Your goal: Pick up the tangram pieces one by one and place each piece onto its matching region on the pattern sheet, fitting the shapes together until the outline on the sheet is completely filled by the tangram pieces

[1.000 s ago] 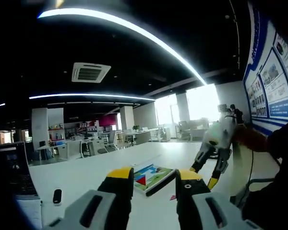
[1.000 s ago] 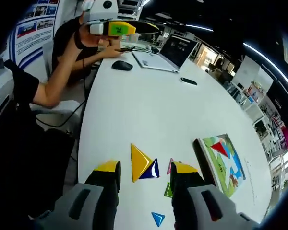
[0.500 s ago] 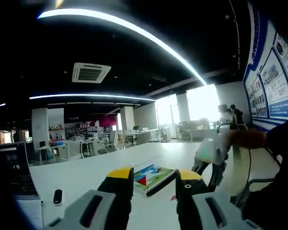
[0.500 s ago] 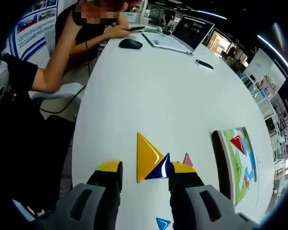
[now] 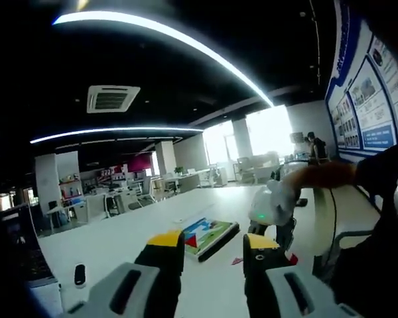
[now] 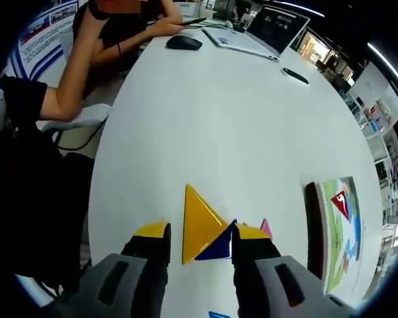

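White table (image 6: 219,119): pattern sheet (image 6: 337,228) bears red triangle (image 6: 341,204).

- In the left gripper view, our left gripper (image 5: 213,244) points level across the table, its two yellow-tipped jaws standing parted with nothing between them.
- In the same view, our right gripper (image 5: 270,218) comes in from the right, tilted down toward the tabletop; its image is blurred, so we cannot read its jaws there.
- Our right forearm (image 5: 322,175) reaches in behind it from a dark sleeve.
- In the right gripper view, our right gripper (image 6: 201,233) looks steeply down, jaws parted and empty.
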Tool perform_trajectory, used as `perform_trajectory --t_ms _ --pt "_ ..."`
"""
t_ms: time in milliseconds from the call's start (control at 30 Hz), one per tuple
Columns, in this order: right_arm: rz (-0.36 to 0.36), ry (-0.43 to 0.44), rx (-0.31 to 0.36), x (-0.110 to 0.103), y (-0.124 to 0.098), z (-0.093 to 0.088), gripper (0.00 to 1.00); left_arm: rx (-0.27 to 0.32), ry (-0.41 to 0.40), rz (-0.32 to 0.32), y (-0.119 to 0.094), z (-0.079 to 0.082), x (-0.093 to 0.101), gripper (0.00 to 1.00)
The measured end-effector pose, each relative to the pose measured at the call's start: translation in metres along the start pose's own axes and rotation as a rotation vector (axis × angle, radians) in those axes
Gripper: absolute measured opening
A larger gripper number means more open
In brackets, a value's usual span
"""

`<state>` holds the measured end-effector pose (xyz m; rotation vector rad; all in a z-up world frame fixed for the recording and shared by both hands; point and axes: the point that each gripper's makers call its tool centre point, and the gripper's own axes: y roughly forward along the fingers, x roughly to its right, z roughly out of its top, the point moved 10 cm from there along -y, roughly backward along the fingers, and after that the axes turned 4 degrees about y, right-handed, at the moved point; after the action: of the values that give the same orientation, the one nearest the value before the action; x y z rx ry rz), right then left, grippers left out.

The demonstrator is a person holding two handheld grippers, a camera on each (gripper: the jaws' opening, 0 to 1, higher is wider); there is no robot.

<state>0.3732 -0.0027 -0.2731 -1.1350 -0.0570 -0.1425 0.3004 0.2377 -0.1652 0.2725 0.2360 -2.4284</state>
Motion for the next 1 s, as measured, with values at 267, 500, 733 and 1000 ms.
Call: perform_trajectory --t_ms 267,500,733,1000 --pt "0.070 0.037 -0.018 0.005 0.003 -0.001 0.36 -0.009 -0.001 -0.023 -0.002 -0.004 0.001 0.36" --pt "0.108 0.014 -0.056 0.008 0.006 0.004 0.35 -0.007 0.007 -0.043 -0.004 -0.005 0.002 0.36" --pt "0.114 0.009 -0.109 0.013 0.007 0.008 0.30 -0.021 0.040 -0.078 -0.010 -0.010 0.003 0.36" --pt "0.103 0.056 -0.126 0.013 0.007 0.009 0.29 -0.022 0.033 -0.048 -0.016 -0.011 -0.003 0.36"
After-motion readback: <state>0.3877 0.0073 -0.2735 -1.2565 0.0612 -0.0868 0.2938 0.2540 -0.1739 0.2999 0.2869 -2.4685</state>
